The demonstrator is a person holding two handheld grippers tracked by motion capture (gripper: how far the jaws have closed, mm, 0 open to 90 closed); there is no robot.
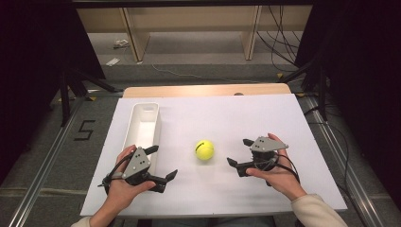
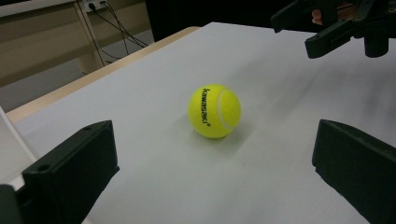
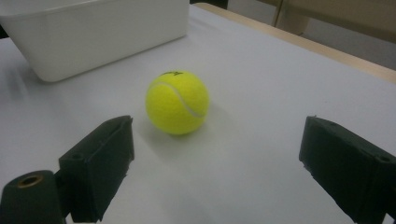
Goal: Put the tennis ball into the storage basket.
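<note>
A yellow tennis ball rests on the white table sheet between the two hands. My left gripper is to the ball's left, jaws open and empty, pointing toward it. My right gripper is to the ball's right, also open and empty, a short gap from the ball. In the left gripper view the ball, printed with black lettering, lies ahead of the left gripper, and the right gripper shows beyond it. The right gripper view has the ball just ahead of the right gripper, nearer its left jaw.
A long white bin stands on the sheet's left side, just beyond my left hand; its wall lies behind the ball in the right gripper view. The wooden table edge borders the far side, with floor cables and shelving past it.
</note>
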